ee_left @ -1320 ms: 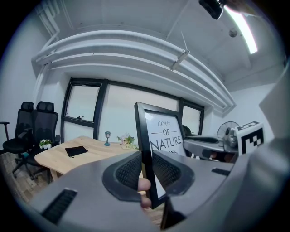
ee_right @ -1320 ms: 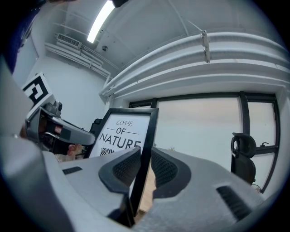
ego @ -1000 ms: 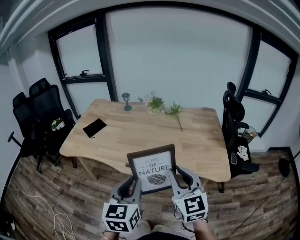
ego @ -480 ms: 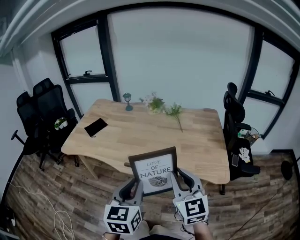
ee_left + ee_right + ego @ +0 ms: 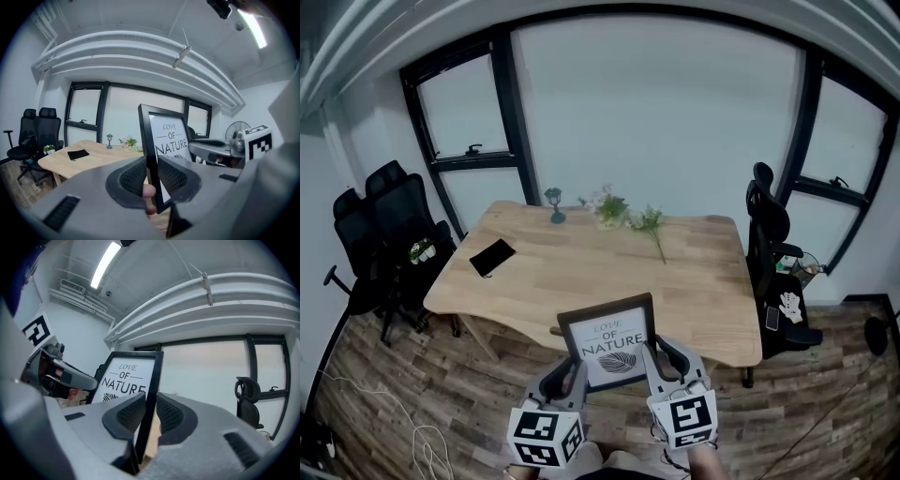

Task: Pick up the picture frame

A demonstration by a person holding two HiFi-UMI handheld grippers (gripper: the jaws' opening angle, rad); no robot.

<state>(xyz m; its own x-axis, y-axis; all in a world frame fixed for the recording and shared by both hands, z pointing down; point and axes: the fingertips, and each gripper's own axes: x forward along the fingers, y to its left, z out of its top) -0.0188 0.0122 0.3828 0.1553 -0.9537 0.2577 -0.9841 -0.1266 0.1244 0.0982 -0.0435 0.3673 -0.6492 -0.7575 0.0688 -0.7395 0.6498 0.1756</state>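
A dark-framed picture frame (image 5: 608, 340) with a white print reading LOVE OF NATURE is held upright in the air, in front of the near edge of the wooden table (image 5: 581, 262). My left gripper (image 5: 572, 375) is shut on its left edge, and my right gripper (image 5: 652, 364) is shut on its right edge. In the left gripper view the frame (image 5: 164, 140) stands between the ribbed pads (image 5: 133, 177), edge on. The right gripper view shows the frame (image 5: 133, 378) likewise clamped between the pads (image 5: 169, 416).
On the table lie a black pouch (image 5: 491, 256) at the left, a small lamp figurine (image 5: 556, 202) and flower sprigs (image 5: 630, 218) at the back. Black office chairs (image 5: 380, 234) stand left, another chair (image 5: 772, 253) right. Windows lie behind; a cable (image 5: 422, 441) lies on the wood floor.
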